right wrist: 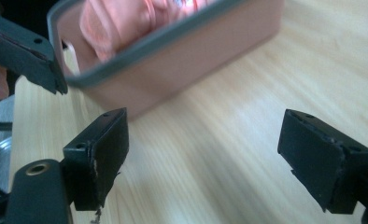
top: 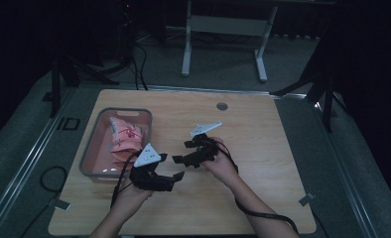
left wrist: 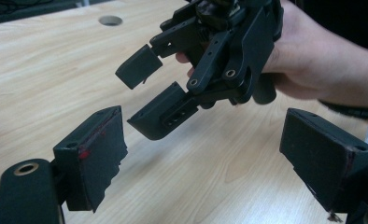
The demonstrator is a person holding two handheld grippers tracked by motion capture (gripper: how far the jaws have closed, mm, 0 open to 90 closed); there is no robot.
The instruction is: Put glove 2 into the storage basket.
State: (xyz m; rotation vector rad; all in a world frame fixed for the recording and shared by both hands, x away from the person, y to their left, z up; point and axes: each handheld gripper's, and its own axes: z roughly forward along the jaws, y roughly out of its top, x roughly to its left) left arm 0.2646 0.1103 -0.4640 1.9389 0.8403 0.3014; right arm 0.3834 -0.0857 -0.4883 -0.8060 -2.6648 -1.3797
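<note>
Where the high view is read from its left side, the first item is a grey-rimmed bin (top: 92, 148) with pinkish walls, standing upright on the left part of the wooden tabletop (top: 263, 148). Inside the bin lies a heap of pink cloth (top: 125, 141) with some red marking on it; the heap rests toward the bin's far and right side, and the near left part of the bin floor is bare. Whether the cloth is one piece or several cannot be told. In the right gripper view the same bin appears tilted in the picture, with the pink cloth visible above its grey rim. Just right of the bin's near corner, the left claw (top: 169, 167) hovers over the tabletop with its jaws spread wide and nothing between them; the left gripper view confirms bare wood between its two pads. Immediately right of it, the right claw (top: 183, 151) faces the bin, jaws likewise wide apart and empty, apart from the bin wall. The two claws are near each other, tips not touching. A round hole (top: 222, 106) sits in the tabletop's far edge.
</note>
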